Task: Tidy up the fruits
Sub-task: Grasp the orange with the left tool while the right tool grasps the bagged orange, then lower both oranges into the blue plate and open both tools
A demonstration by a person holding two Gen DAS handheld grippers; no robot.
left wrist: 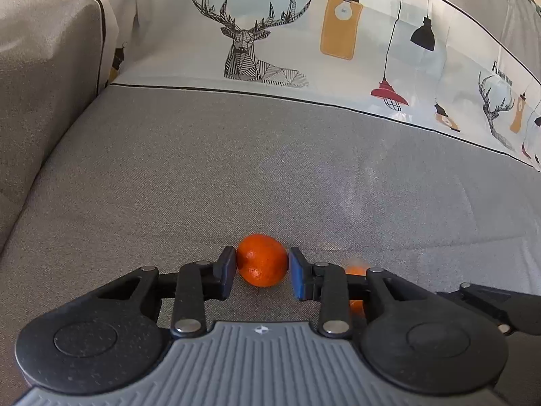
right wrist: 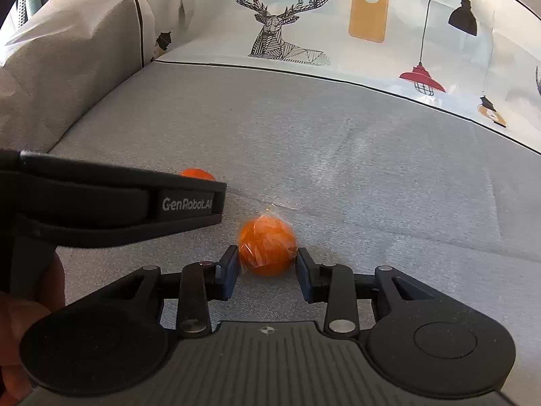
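Observation:
A bare orange (left wrist: 261, 260) lies on the grey sofa seat (left wrist: 236, 169), and my left gripper (left wrist: 262, 272) has a pad against each side of it, shut on it. A second orange wrapped in clear plastic (right wrist: 266, 246) lies on the seat between the pads of my right gripper (right wrist: 267, 272), which stand just apart from it, open. In the left wrist view the wrapped orange (left wrist: 355, 272) peeks out behind the right finger linkage. In the right wrist view the bare orange (right wrist: 196, 173) shows partly behind the left gripper's body (right wrist: 111, 199).
A grey armrest (left wrist: 44, 77) rises on the left. A white sofa back (left wrist: 304, 40) printed with deer and lamps closes off the far side. The person's hand (right wrist: 20, 304) holds the left gripper at the left edge.

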